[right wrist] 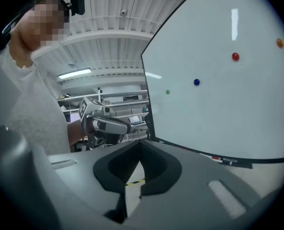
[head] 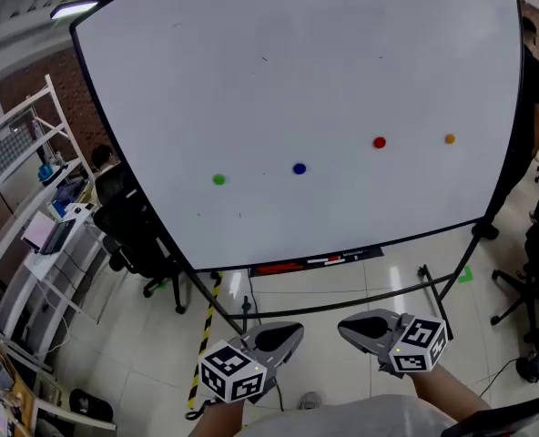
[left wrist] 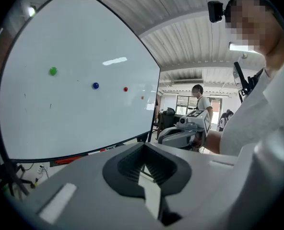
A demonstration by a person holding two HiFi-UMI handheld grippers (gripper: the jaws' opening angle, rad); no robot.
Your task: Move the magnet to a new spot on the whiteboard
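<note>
A large whiteboard point(head: 297, 71) stands in front of me, carrying a green magnet point(head: 218, 179), a blue magnet point(head: 299, 168), a red magnet point(head: 379, 142) and an orange magnet point(head: 450, 138) in a loose row. Both grippers hang low, well short of the board. My left gripper point(head: 290, 331) is shut and holds nothing; so is my right gripper point(head: 349, 327). The left gripper view shows its shut tips point(left wrist: 142, 166), the green magnet point(left wrist: 53, 71) and the blue magnet point(left wrist: 95, 85). In the right gripper view, past the shut tips point(right wrist: 138, 166), are the red magnet point(right wrist: 235, 56) and the orange magnet point(right wrist: 279, 43).
A pen tray point(head: 315, 262) runs along the board's lower edge, above the stand's legs point(head: 433, 289). A black office chair point(head: 128, 235) and white shelving point(head: 33, 226) stand to the left. Yellow-black tape point(head: 206, 321) marks the floor. A person point(head: 532, 89) stands behind the board's right edge.
</note>
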